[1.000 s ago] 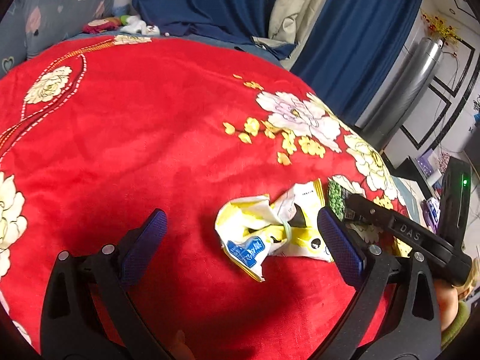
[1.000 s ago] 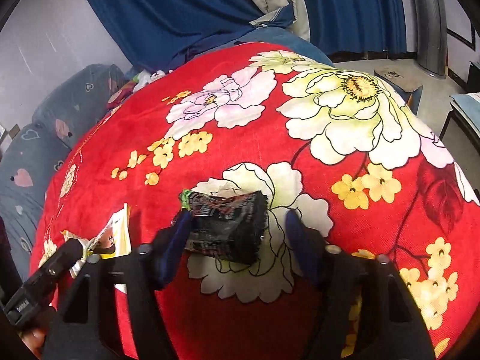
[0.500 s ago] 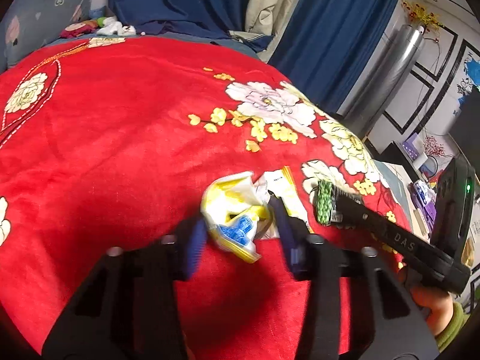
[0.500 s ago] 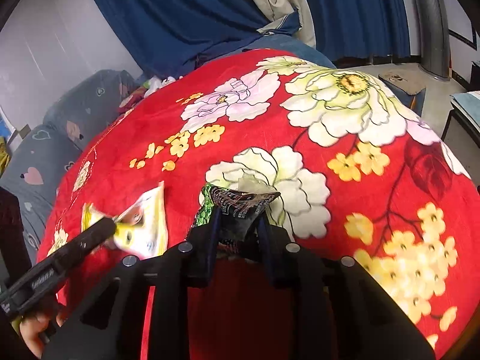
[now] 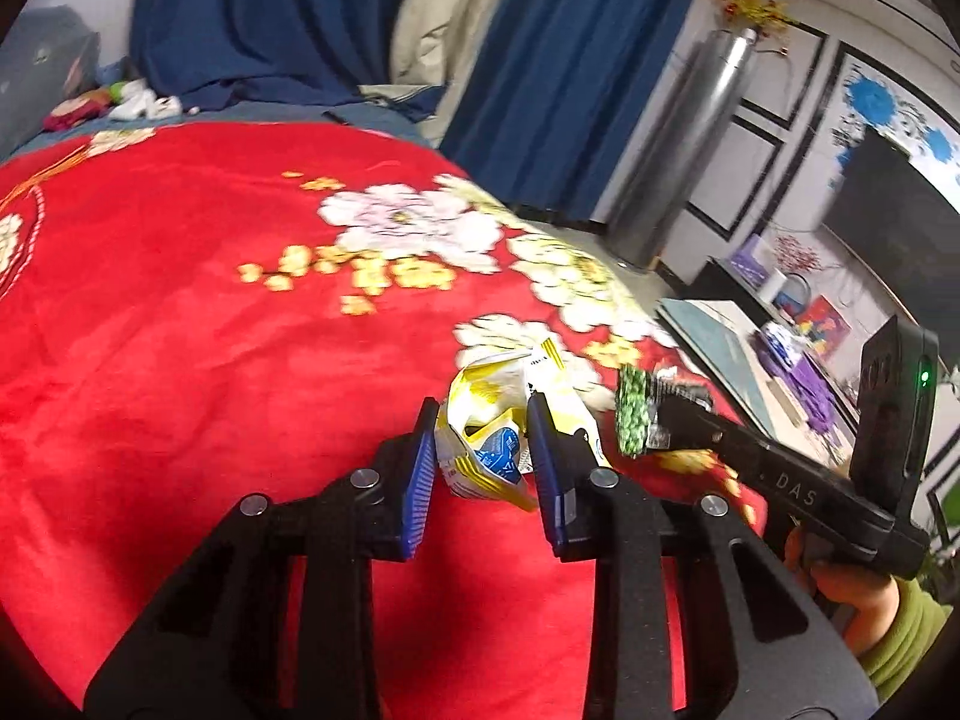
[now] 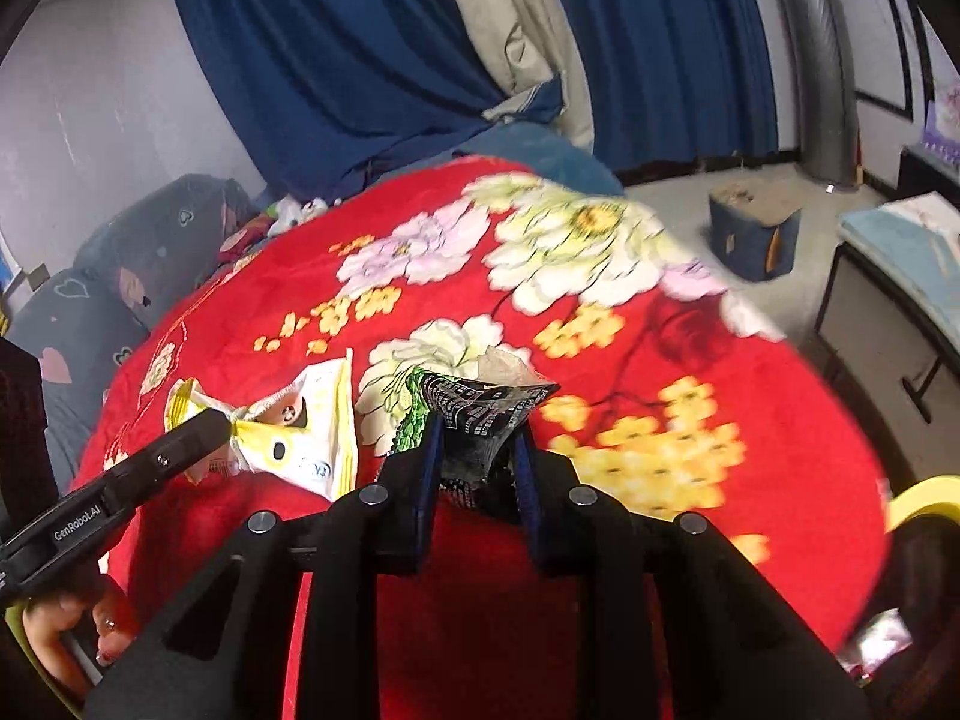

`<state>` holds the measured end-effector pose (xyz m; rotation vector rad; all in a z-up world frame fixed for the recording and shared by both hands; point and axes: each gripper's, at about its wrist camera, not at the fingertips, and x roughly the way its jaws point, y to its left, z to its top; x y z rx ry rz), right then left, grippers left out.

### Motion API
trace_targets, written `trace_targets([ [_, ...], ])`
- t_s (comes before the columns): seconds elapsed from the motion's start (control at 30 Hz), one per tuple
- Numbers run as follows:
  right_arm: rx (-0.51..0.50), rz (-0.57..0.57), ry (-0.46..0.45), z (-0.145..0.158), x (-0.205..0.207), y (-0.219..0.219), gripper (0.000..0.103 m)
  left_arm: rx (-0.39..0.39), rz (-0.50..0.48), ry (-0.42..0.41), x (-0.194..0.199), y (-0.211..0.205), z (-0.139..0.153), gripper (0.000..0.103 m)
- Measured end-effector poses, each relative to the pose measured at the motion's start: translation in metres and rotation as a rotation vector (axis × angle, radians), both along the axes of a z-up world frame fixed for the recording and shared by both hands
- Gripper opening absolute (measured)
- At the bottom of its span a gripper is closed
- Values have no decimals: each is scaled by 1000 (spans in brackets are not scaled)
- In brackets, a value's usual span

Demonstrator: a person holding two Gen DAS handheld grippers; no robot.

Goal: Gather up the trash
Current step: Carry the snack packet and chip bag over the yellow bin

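Both pieces are picked up: the left hand-held gripper (image 5: 480, 450) is clamped on the crumpled yellow-and-white plastic wrapper (image 5: 483, 420), the right hand-held gripper (image 6: 477, 456) on the black-and-green foil packet (image 6: 480, 414), both above the red flowered bed blanket (image 6: 630, 390). No bin shows; dropping them off remains.
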<state>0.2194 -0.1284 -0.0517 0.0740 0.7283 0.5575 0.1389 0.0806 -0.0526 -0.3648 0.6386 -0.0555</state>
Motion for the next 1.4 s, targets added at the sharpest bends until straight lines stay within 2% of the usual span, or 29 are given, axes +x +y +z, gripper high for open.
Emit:
trace_targets([
  [0.23, 8, -49, -69, 24, -17, -37, 22, 14, -103, -36, -6, -39, 10, 21],
  [0.67, 4, -141, -112, 38, -36, -96, 22, 62, -246, -103, -22, -96, 27, 20],
  [0.97, -27, -231, -130, 36, -52, -137, 22, 90, -324, -122, -29, -127, 30, 20],
  [1.4, -34, -358, -109, 22, -67, -197, 22, 142, -443, -140, -34, -179, 26, 20],
])
